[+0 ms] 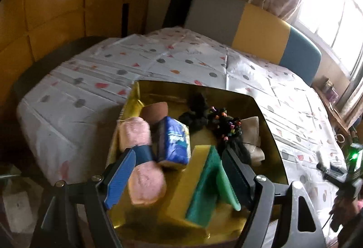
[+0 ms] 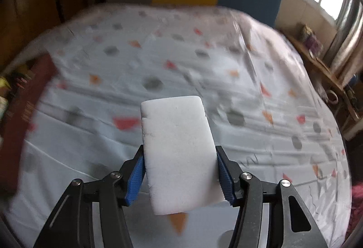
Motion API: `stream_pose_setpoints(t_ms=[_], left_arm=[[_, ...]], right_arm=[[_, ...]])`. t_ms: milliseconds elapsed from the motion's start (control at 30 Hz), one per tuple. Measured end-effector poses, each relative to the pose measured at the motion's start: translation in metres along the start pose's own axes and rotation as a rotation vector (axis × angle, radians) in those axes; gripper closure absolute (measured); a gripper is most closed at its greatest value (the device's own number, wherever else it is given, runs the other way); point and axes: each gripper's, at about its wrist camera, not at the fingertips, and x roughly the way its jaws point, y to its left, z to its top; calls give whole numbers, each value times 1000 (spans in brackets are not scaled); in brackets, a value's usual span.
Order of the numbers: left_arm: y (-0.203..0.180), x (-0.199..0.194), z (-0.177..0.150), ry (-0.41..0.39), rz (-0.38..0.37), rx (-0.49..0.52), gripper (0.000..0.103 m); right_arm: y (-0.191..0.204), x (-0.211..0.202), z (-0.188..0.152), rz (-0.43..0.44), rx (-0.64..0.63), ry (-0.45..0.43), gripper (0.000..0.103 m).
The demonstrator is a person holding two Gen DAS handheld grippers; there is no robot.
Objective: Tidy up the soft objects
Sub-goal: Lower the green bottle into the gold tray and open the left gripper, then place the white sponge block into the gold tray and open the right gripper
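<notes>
A gold box [image 1: 267,125] on the patterned tablecloth [image 1: 113,70] holds pink yarn with a blue band [image 1: 138,141], a blue tissue pack [image 1: 173,141], a yellow-green sponge [image 1: 199,182], a brown sponge [image 1: 154,112], black scrunchies with beads [image 1: 213,118] and a beige cloth [image 1: 251,132]. My left gripper [image 1: 174,177] is open just above the box, its fingers on either side of the yarn and sponge. My right gripper [image 2: 179,177] is shut on a white foam sponge [image 2: 177,145] and holds it above the tablecloth [image 2: 181,61].
A grey, yellow and blue chair back [image 1: 261,27] stands behind the table. A dark red box edge [image 2: 27,107] lies at the left in the right wrist view. A wooden shelf with small items [image 2: 322,61] stands at the right under the window.
</notes>
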Motion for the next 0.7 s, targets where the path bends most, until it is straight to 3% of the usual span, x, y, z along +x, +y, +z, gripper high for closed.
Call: stream_pose_setpoints(t_ms=[167,333,500,700], left_arm=[[1,-22,-11,-31,26,33,23],[-1,-40,-20,-56,38,54,23],[-1,-52,-26,-75,50,70,23],[5,-58,-32,-73,60,46,23]], right_arm=[[73,-46,16,136,-114,-98,45],[158,-69,20,293,-203,-131,45],[210,-66,21,340,-248,-112,45],[242,-43,15,291,-265,-27,43]])
